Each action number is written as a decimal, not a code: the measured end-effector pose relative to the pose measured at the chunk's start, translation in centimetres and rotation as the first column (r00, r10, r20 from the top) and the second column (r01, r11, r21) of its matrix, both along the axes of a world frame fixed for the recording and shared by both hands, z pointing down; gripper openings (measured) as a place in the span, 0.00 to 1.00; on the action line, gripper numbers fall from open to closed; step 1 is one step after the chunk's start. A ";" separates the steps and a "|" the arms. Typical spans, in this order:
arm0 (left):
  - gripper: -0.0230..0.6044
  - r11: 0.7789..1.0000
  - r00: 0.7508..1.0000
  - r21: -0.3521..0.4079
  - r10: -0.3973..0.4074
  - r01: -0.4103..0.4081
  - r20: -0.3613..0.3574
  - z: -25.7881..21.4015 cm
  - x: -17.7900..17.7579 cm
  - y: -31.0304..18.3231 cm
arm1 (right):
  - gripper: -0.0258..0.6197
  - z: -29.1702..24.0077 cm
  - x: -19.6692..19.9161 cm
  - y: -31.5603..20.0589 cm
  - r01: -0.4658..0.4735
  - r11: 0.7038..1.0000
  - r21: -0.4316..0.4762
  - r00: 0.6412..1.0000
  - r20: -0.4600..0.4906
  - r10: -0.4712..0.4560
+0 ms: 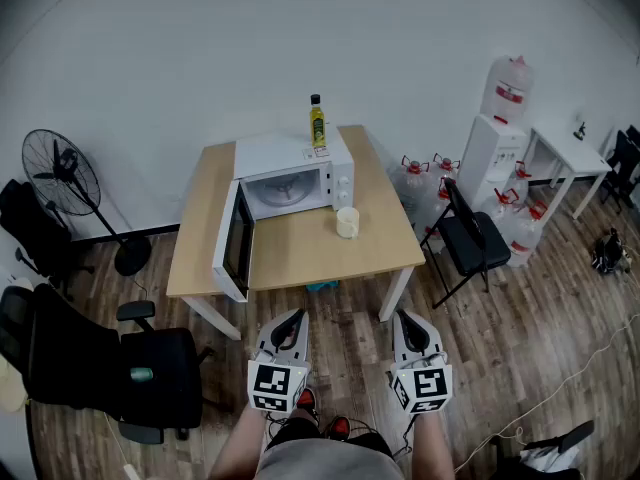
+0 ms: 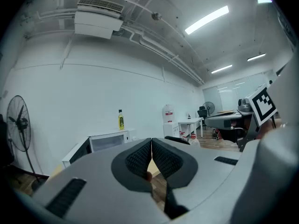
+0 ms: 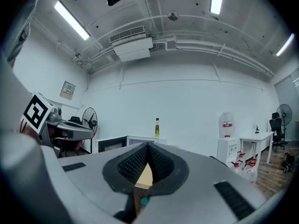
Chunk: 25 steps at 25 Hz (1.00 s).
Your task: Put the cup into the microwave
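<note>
- The left gripper, grey with a marker cube at its rear, is held well in front of the microwave, over the wood-plank floor. Its jaws are together with nothing between them.
- The right gripper, of the same build, is level with the left one and equally far in front of the microwave. Its jaws are also pressed together and empty.
- A black wheeled office chair stands in front of the microwave and well to its left.
- The light wooden surface on white legs carries the microwave at its back half.
- The cream-coloured round cup stands upright on the surface, just in front of the microwave's right end and outside its cavity.
- The boxy white microwave has its dark-windowed door swung open to the left; the cavity shows pale.
- A yellow-green bottle with a dark cap stands upright on top of the microwave, towards its right rear.
- A black folding chair is to the right of the microwave, beside the surface.
- A black standing fan is well to the microwave's left, and a white water dispenser well to its right.
</note>
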State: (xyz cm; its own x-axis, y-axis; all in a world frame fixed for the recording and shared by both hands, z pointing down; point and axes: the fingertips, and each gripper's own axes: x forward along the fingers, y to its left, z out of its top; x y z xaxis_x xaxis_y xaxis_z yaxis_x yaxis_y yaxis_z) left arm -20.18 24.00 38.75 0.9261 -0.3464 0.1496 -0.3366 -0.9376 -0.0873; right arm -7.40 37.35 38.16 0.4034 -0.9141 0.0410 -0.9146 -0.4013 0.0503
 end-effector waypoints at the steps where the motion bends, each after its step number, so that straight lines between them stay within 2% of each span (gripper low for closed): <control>1: 0.08 1.000 1.000 0.002 0.003 -0.003 -0.003 -0.1 0.1 0.1 | 0.07 -0.1 0.1 0.0 -0.001 1.000 0.000 1.000 -0.002 0.001; 14: 0.08 1.000 1.000 0.000 0.021 -0.021 -0.015 0.1 2.3 -0.2 | 0.07 -0.2 2.0 0.4 -0.033 0.999 0.015 0.999 -0.006 0.034; 25: 0.08 1.000 1.000 -0.023 -0.007 0.007 0.011 1.6 7.6 -6.8 | 0.07 1.4 7.5 -6.3 -0.006 1.000 -0.002 1.000 0.017 0.006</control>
